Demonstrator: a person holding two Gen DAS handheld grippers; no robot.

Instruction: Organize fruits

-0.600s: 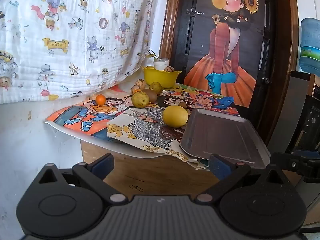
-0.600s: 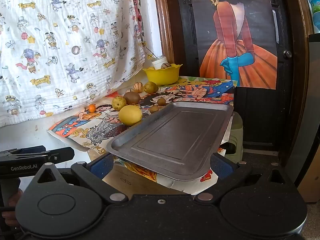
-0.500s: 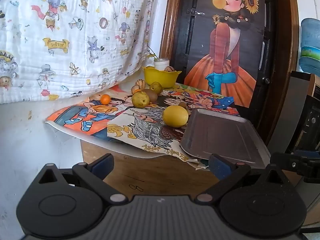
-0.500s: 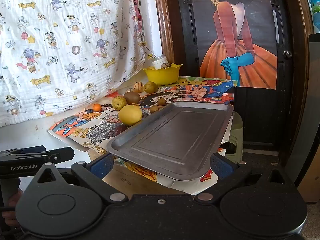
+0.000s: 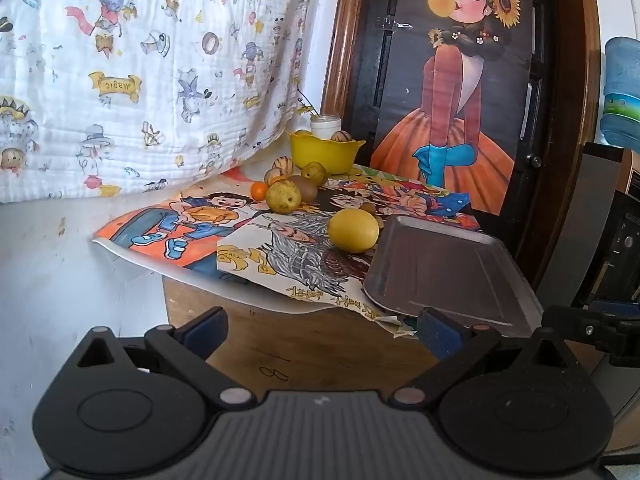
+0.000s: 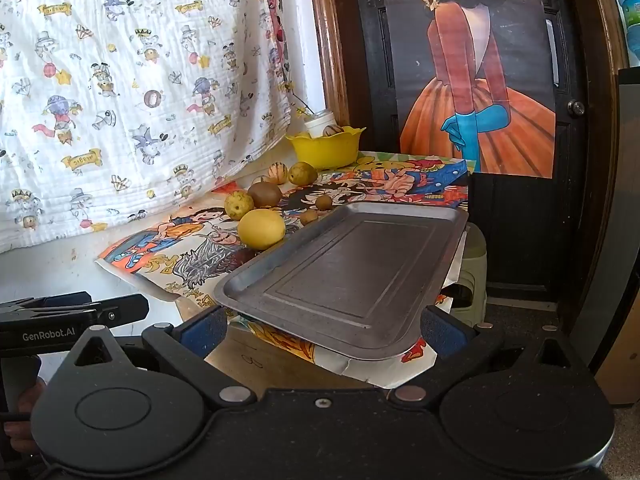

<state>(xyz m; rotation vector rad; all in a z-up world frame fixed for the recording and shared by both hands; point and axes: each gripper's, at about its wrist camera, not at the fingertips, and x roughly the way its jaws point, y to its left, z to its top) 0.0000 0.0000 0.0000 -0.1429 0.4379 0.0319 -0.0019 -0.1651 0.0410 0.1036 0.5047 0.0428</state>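
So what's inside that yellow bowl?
A striped round fruit pokes above the rim of the yellow bowl, with a bit of yellow fruit beside it. Anything deeper is hidden by the bowl's wall.

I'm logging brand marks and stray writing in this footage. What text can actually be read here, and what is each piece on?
"GenRobot.AI": white lettering on the side of the left hand-held gripper, seen from the right wrist view.
"magic", mirrored: on yellow ribbon banners printed on the hanging cloth.
"8" or a similar scrawl: pen mark on the bare wooden table; uncertain.
Characters along the edge of the poster under the tray: too distorted to read.
Label on the water bottle: too blurred.
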